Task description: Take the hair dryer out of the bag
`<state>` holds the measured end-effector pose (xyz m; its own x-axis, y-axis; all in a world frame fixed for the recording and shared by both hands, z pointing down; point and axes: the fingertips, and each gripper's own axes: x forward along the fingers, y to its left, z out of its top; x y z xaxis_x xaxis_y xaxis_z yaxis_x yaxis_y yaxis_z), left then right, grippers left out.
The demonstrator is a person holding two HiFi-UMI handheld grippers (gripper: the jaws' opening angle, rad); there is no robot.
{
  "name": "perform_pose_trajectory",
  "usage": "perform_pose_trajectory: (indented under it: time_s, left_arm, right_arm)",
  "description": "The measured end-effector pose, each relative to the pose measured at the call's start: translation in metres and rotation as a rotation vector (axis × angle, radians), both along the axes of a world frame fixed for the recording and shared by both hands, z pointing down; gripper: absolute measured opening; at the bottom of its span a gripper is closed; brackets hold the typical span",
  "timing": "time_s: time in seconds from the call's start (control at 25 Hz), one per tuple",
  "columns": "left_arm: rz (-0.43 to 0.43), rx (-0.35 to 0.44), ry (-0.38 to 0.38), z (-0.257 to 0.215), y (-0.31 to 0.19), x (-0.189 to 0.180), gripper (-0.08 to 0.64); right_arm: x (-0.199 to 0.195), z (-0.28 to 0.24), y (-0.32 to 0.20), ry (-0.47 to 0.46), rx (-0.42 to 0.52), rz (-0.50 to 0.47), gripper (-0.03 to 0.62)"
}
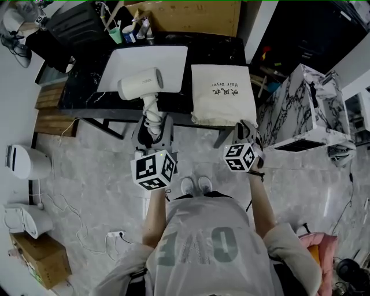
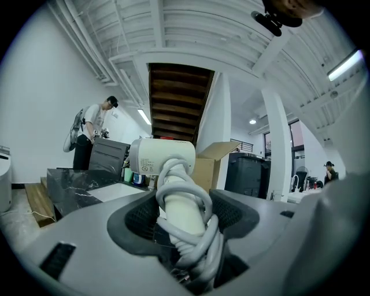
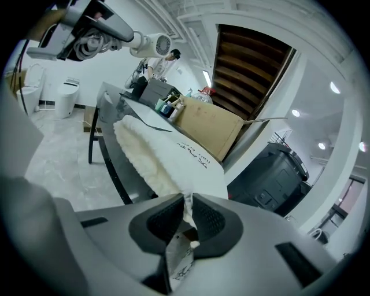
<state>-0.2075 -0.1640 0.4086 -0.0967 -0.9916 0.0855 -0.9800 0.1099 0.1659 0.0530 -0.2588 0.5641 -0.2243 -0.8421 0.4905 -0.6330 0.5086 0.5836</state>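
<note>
The white hair dryer (image 1: 140, 82) hangs out of the bag, above the black table's front edge, with its cord wound round the handle (image 1: 151, 113). My left gripper (image 1: 154, 130) is shut on that cord-wrapped handle (image 2: 184, 215), and the dryer's body (image 2: 162, 156) stands up just beyond the jaws. The cream cloth bag (image 1: 223, 92) lies flat on the table to the right. My right gripper (image 1: 245, 129) is shut on the bag's near edge (image 3: 186, 215), pinching the cloth. In the right gripper view the bag (image 3: 167, 157) stretches away and the hair dryer (image 3: 151, 44) shows at the upper left.
A white mat (image 1: 144, 65) lies on the black table (image 1: 81, 95) behind the dryer. Cups (image 1: 117, 33) and a cardboard box (image 1: 185, 16) stand at the back. A marble-patterned cabinet (image 1: 300, 110) is at the right. White appliances (image 1: 23, 162) and cables lie on the floor at the left.
</note>
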Motion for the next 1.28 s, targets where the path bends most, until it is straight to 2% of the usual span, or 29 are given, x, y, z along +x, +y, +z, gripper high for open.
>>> perform_pose_trajectory:
  time_s: [0.16,0.24,0.4,0.48,0.6,0.72,0.8,1.0,1.16,1.28]
  left_arm:
    - [-0.006,-0.001,-0.001,-0.001,-0.001,0.001,0.290]
    - [-0.008,0.000,-0.001,-0.002,-0.002,0.000,0.290]
    - [-0.015,0.012,-0.004,-0.008,-0.001,-0.003,0.290]
    - [-0.017,0.023,-0.006,-0.012,0.000,-0.005,0.290]
    - [-0.022,0.046,-0.013,-0.022,0.002,-0.008,0.290]
    - [-0.029,0.077,-0.026,-0.035,0.002,-0.011,0.290]
    - [-0.033,0.100,-0.034,-0.044,0.004,-0.011,0.290]
    - [-0.046,0.153,-0.063,-0.063,0.015,-0.008,0.290]
    - [-0.082,0.202,-0.093,-0.075,0.026,-0.010,0.290]
    - [-0.103,0.208,-0.101,-0.076,0.037,-0.011,0.290]
  right_arm:
    - [0.001,-0.003,0.001,-0.092,-0.019,0.001,0.057]
    - [0.000,-0.004,0.002,-0.130,-0.033,-0.010,0.130]
    - [-0.003,-0.013,0.002,-0.152,-0.027,-0.040,0.170]
    - [-0.005,-0.025,0.003,-0.177,-0.013,-0.058,0.175]
    - [-0.011,-0.047,0.004,-0.258,-0.029,-0.087,0.222]
    - [-0.020,-0.075,0.001,-0.336,-0.032,-0.124,0.222]
    - [-0.026,-0.102,-0.003,-0.376,0.017,-0.141,0.222]
    - [-0.052,-0.186,0.002,-0.506,0.207,-0.203,0.214]
    - [-0.087,-0.240,0.020,-0.637,0.331,-0.281,0.128]
    - [-0.103,-0.261,0.038,-0.778,0.355,-0.318,0.083]
